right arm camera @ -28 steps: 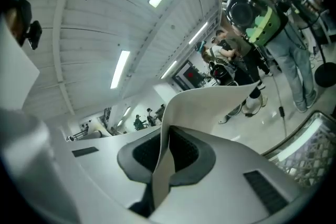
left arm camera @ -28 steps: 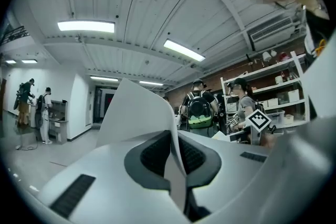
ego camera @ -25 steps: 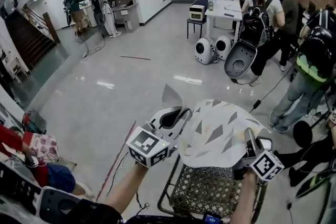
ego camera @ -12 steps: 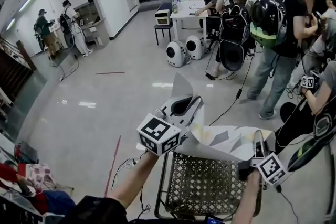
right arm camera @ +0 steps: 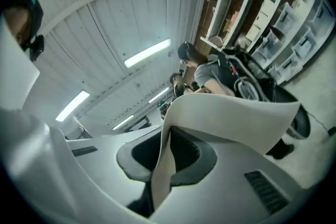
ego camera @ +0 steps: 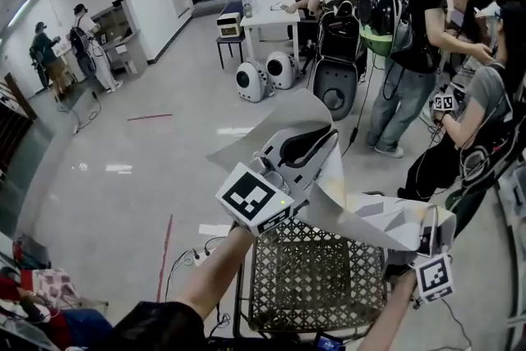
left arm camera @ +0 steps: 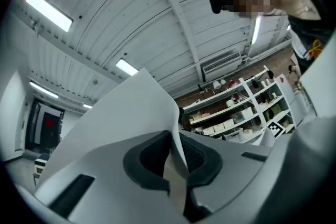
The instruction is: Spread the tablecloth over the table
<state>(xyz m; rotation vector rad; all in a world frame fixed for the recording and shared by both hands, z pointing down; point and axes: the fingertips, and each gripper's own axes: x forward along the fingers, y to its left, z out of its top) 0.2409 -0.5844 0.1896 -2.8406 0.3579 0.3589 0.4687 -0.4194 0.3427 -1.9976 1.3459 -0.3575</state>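
table [ego camera: 316, 279] with a metal mesh top stands near, just below both grippers. the pale tablecloth [ego camera: 366, 218], patterned with grey triangles, hangs in the air above it, stretched from one gripper to the other. the left gripper [ego camera: 308, 145], raised at the cloth's left end, has its jaws pressed together on a corner that stands up past them. the right gripper [ego camera: 432, 219], lower at the right end, pinches the other edge; its jaws have just eased apart a trace, cloth between them.
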